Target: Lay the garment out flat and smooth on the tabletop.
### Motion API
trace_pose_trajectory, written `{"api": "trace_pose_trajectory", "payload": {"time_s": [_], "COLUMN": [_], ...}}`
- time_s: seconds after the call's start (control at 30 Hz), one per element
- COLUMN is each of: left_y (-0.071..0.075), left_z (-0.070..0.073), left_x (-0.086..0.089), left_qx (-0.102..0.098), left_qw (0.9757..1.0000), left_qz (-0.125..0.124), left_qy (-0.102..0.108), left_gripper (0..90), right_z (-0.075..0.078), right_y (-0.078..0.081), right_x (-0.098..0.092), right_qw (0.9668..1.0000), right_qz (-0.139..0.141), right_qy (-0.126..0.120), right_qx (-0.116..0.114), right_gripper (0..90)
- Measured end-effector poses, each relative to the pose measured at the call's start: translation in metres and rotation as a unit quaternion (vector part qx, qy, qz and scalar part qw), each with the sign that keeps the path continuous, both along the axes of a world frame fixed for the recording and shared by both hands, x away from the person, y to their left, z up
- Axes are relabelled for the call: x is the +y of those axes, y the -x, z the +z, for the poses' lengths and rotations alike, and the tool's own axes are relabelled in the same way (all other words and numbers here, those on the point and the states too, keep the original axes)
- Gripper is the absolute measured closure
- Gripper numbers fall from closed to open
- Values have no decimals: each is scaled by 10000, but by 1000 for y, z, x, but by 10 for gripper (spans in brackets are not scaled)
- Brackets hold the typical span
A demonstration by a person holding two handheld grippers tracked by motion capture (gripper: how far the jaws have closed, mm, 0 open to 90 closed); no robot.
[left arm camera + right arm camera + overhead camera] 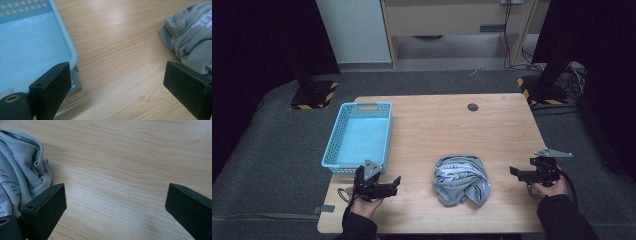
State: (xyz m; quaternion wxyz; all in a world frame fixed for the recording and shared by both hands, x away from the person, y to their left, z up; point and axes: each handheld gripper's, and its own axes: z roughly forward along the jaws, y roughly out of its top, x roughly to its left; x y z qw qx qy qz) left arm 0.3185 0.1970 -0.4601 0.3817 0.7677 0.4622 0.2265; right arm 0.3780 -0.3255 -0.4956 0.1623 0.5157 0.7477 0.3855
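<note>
A crumpled grey garment (pixel 462 179) with pale lettering lies on the wooden table (pixel 437 125), near its front edge. My left gripper (pixel 395 185) is held low at the front left, jaws wide open and empty, pointing right toward the garment (pixel 190 37). At the table's right edge my right gripper (pixel 513 172) is open too, with bare wood between its jaws and the garment (pixel 20 175) off to its left. Neither gripper touches the cloth.
A light blue plastic basket (pixel 332 145) stands on the table's left side, just beyond my left gripper; its corner (pixel 72 57) sits by that gripper's left jaw. A small dark round cap (pixel 473 106) is set in the far tabletop. Black stands flank the table.
</note>
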Motion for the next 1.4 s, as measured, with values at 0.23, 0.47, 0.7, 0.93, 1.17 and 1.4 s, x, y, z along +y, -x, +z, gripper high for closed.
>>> {"api": "trace_pose_trajectory", "payload": {"time_s": [0.23,0.47,0.7,0.93,1.17,1.4], "left_y": [-14,-31,-42,-53,-58,-67], "left_z": [5,7,7,4,1,-3], "left_x": [-24,-43,-56,-71,-80,-90], "left_qx": [24,-14,67,120,141,244], "left_qw": [9998,9998,9997,9992,9986,9975], "left_qz": [-174,-214,-229,-369,-467,-563], "left_qy": [51,62,-67,26,203,361], "left_gripper": [65,67,98,101,103,106], "right_z": [8,14,17,18,17,17], "right_y": [-3,-5,-7,-12,-17,-21], "right_x": [7,13,20,30,46,56], "right_qw": [9998,9994,9988,9979,9967,9953], "right_qz": [114,229,375,538,733,865], "right_qy": [-46,-162,-179,-289,-294,-353], "right_qx": [-123,-212,-246,-217,-198,-256], "right_gripper": [57,87,105,129,155,191]}}
